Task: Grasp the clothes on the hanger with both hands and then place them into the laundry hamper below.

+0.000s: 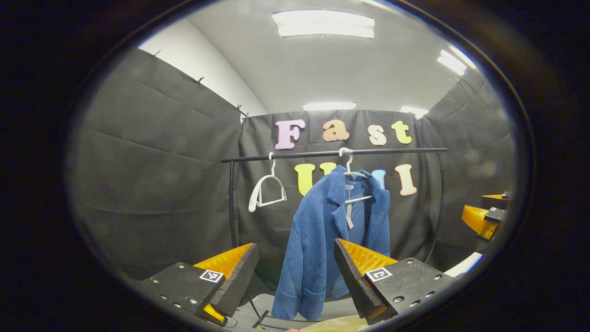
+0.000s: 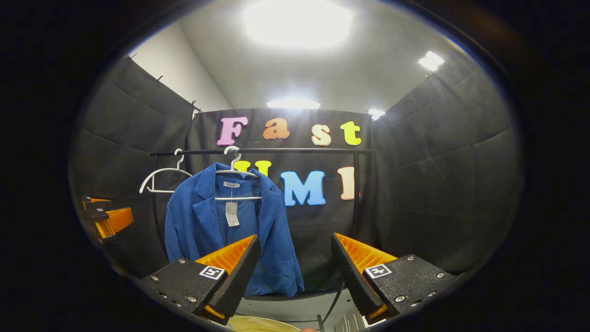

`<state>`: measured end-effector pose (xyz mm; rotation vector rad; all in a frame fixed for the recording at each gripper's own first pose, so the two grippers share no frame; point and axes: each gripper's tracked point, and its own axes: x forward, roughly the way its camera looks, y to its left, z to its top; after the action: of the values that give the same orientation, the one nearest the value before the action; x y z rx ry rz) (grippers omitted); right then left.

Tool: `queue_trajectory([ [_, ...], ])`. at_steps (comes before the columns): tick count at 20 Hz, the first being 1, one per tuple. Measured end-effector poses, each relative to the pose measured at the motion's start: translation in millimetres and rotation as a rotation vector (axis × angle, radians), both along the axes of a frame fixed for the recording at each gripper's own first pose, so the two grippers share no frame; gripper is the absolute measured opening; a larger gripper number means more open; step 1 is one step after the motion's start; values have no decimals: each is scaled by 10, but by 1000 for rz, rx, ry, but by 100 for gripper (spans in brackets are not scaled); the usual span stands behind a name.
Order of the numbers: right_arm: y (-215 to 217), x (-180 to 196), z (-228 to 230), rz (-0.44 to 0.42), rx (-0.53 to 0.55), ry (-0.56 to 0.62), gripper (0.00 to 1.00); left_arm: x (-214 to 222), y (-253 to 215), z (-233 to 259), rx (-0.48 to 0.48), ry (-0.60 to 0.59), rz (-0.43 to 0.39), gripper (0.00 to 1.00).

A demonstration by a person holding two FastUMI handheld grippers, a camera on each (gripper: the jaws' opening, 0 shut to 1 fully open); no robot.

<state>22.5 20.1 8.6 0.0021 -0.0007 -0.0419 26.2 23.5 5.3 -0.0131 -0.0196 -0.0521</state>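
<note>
on black rail (image 1: 332, 152), blue jacket (image 1: 322, 240) hangs from white hanger (image 1: 352, 177) (hamper rim below); left gripper (image 1: 295, 272), right gripper (image 2: 295, 272) wide apart, empty, aimed to grasp.

A black rail (image 1: 332, 152) runs level across the back of the booth, held up by thin black posts at each end. An empty white hanger (image 1: 267, 189) hangs from the rail near its left end, tilted; in the right gripper view this spare hanger (image 2: 161, 177) sits just left of the hung garment. Black cloth (image 1: 156, 175) covers the walls. Above it, a white wall and a pale ceiling carry several bright light panels (image 1: 322, 23), one glaring strongly (image 2: 297, 20).
</note>
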Motion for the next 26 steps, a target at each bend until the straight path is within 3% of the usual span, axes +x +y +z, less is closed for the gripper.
queue_trajectory([
  [6, -57, 485, 316, 51, 33, -44, 94, 446, -400, 174, -1, -14, -29, 95],
  [12, -32, 1136, 610, 118, 29, -104, 94, 896, -724, 324, -27, -15, -3, 95],
  [26, 266, 2475, 390, 289, 52, -80, 94, 2007, -1443, 130, 46, 39, 84, 94],
])
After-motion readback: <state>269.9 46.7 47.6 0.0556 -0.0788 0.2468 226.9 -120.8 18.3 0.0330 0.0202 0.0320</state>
